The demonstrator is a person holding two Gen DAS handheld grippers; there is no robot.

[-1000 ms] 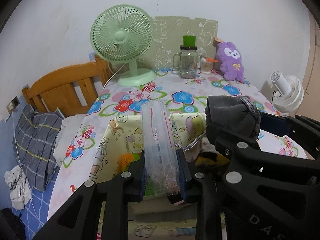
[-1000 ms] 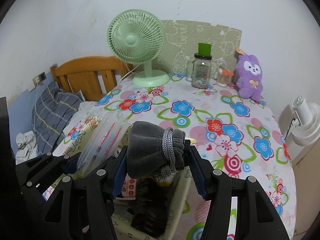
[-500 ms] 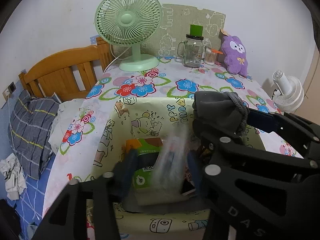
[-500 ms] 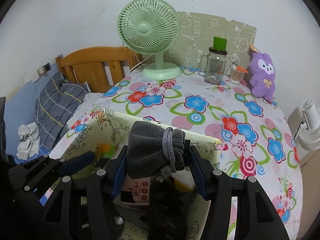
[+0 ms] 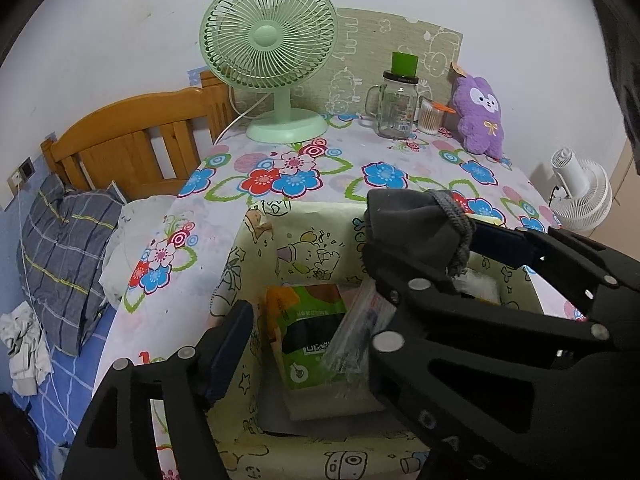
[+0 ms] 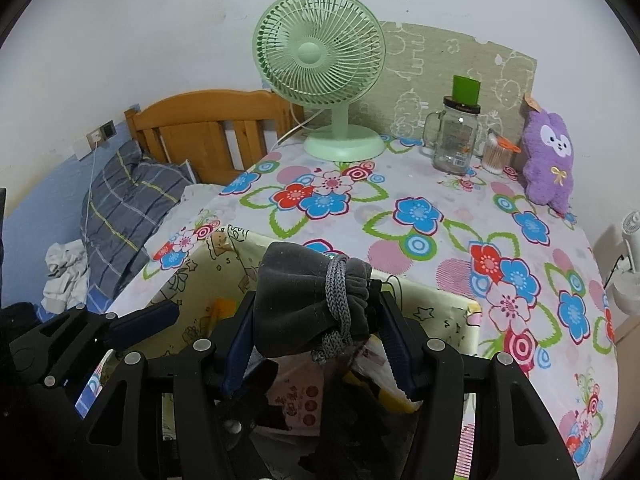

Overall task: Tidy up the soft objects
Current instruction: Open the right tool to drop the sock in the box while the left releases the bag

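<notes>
Trouble could come at the box (image 5: 240,248) on the bench: right tongs (image 6: 316,344) squeeze the grey pouch (image 6: 304,296) above it (cord dangling), and it may snag. Left tongs (image 5: 304,344) are opening, empty, over the clear bag (image 5: 352,336) inside.

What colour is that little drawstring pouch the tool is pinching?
The drawstring pouch is dark grey, with a lighter grey cord; the right wrist view shows it best.

Released from the left gripper (image 5: 304,344), whose jaws are opening, the clear plastic bag (image 5: 352,340) now lies inside the storage box (image 5: 256,240). A second ago it was clamped upright.
</notes>
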